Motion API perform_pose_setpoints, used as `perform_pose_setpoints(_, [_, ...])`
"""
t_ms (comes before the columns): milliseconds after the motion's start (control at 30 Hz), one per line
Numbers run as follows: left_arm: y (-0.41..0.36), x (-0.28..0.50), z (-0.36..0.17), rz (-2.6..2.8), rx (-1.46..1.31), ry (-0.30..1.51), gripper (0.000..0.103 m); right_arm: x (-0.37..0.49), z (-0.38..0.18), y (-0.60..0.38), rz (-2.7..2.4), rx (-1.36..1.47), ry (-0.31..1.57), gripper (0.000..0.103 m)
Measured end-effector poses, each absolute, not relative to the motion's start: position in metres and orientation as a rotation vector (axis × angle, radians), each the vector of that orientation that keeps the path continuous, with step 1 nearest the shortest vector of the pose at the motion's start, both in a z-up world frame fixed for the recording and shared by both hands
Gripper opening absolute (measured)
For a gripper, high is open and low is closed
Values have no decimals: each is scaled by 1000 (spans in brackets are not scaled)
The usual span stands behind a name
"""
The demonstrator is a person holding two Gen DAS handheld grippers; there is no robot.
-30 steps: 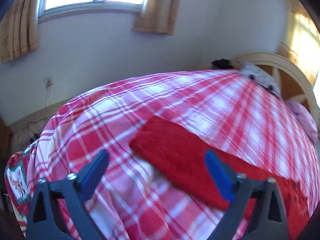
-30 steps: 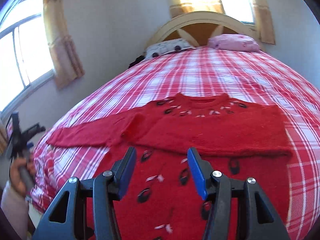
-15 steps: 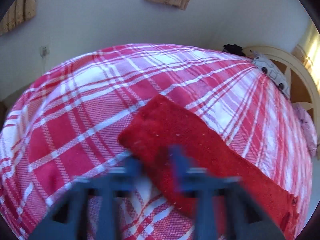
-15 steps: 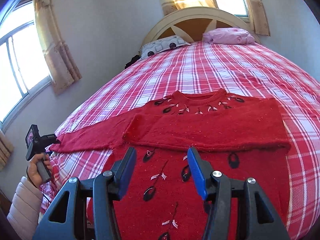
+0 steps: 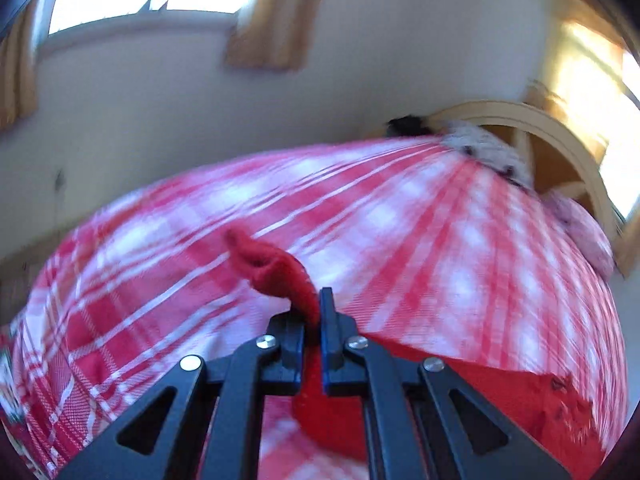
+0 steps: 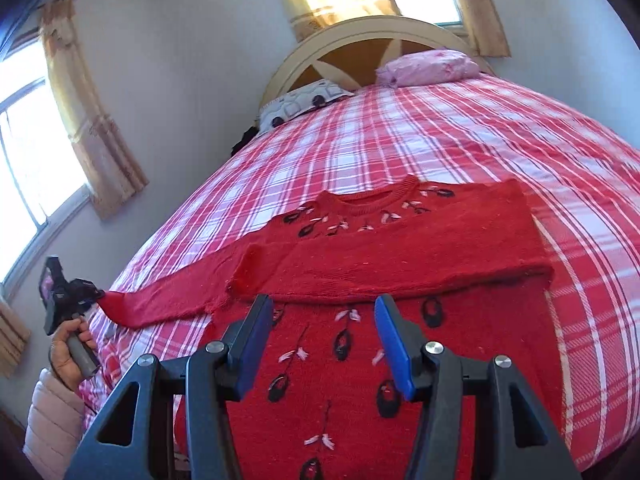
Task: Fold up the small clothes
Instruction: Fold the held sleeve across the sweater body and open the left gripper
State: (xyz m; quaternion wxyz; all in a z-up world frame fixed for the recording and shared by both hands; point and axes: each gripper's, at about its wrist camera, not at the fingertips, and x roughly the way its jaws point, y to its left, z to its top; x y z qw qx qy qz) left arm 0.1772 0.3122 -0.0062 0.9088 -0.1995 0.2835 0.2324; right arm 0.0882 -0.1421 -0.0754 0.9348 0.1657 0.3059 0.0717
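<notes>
Pinching red sleeve cuff, left tool closed, right tool agape

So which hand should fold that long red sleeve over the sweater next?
Probably the left. The left gripper is already shut on the sleeve cuff, lifted off the bed. The right gripper hangs open over the sweater body.

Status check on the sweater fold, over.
Left gripper shut on the red knit sweater's sleeve cuff, lifted off the plaid bedspread. Right gripper open, hovering above the sweater body. Nothing in the way.
</notes>
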Motion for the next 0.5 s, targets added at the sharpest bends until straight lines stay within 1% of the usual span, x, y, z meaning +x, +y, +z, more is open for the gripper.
perform_pose_setpoints(33, [283,177,9,430,-356,554,6,88,-76,-146,136,344,622,54])
perform_pose_setpoints(133, [218,175,31,292,-264,508,6,88,-79,-158,115,368,626,54])
perform_pose_setpoints(233, [138,173,42,136,-156,484,6,85,-83,-172,88,396,630,54])
perform_pose_setpoints(300, [87,170,39,21,-112,492,6,81,-85,-183,67,413,630,54])
perform_pose_setpoints(400, [11,163,20,-114,-35,516,6,74,-88,-199,40,432,630,55])
perform_pose_setpoints(500, [-31,156,-1,-219,-20,566,6,65,-90,-216,4,439,631,55])
